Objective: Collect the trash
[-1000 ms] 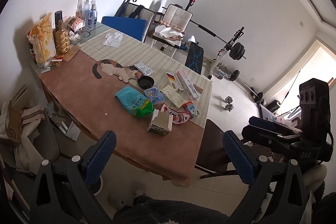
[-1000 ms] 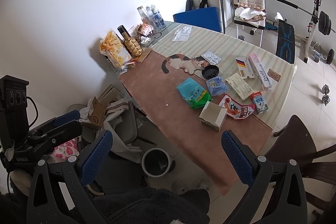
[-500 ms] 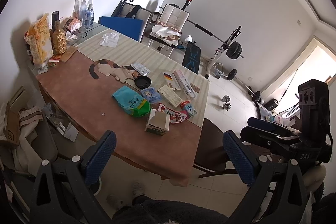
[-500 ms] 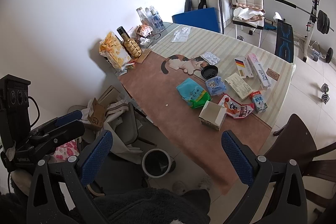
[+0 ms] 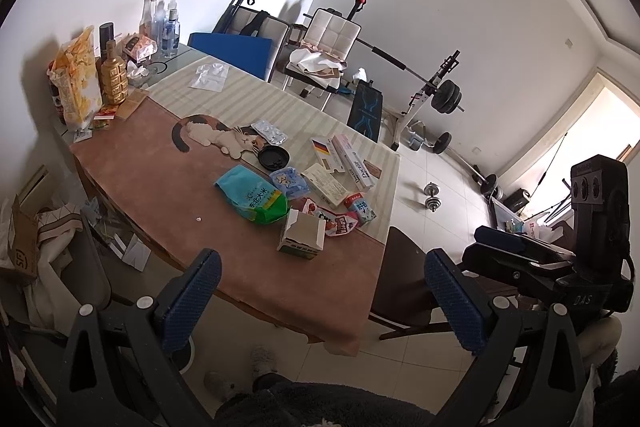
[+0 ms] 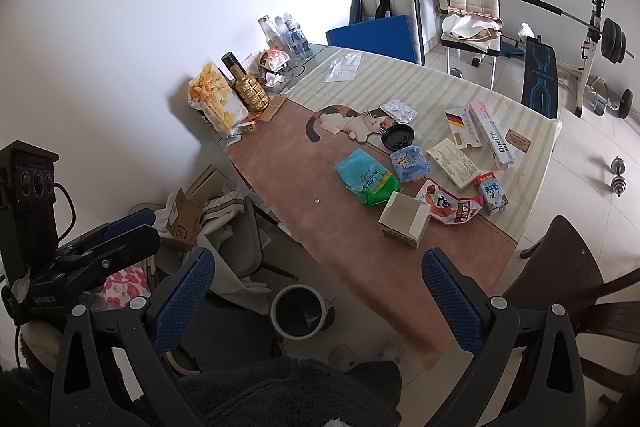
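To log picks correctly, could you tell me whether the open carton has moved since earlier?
No; the open carton still lies right beside the green bag.

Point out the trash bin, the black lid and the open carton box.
trash bin (image 6: 298, 298): right wrist view, on its rim.
black lid (image 6: 397, 137): right wrist view, its centre.
open carton box (image 5: 303, 233): left wrist view, top flap.

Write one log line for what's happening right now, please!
stage: before first pick | left gripper: open, empty | right gripper: open, empty | trash: on table | bin: on floor beside table
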`<state>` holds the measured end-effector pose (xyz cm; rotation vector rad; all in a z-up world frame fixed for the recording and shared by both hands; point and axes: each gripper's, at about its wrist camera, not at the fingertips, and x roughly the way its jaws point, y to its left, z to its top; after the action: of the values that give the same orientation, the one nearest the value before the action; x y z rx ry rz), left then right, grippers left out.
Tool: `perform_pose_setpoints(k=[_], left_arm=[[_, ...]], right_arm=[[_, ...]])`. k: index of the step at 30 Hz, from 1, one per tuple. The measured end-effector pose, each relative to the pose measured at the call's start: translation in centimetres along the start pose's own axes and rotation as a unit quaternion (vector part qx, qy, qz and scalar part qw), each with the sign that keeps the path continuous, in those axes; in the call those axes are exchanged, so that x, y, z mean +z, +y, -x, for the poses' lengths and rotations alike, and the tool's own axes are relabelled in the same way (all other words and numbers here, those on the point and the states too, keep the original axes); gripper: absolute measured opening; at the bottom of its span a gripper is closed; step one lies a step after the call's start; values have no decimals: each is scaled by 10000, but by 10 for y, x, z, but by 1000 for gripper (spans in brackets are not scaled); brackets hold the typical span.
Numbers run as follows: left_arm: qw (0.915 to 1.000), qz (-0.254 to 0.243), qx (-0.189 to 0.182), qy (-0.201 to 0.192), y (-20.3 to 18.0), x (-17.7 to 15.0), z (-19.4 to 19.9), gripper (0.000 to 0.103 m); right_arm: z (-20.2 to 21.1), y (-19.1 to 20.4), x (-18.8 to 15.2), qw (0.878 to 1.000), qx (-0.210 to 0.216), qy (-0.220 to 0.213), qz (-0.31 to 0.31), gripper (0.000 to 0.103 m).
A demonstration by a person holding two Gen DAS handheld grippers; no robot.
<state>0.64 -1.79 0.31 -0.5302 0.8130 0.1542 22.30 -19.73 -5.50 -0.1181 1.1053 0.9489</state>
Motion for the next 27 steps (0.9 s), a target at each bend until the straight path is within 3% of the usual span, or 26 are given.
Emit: perform_pose_setpoints(k=[24, 27], left_arm=[[10000, 3, -26, 38, 3, -1, 0, 103], [9998, -38, 177, 45, 10, 1, -4, 103]], right_arm=[[10, 6, 2, 10000, -33, -21, -46, 103], [5, 13, 4, 9998, -168, -49, -106, 103]])
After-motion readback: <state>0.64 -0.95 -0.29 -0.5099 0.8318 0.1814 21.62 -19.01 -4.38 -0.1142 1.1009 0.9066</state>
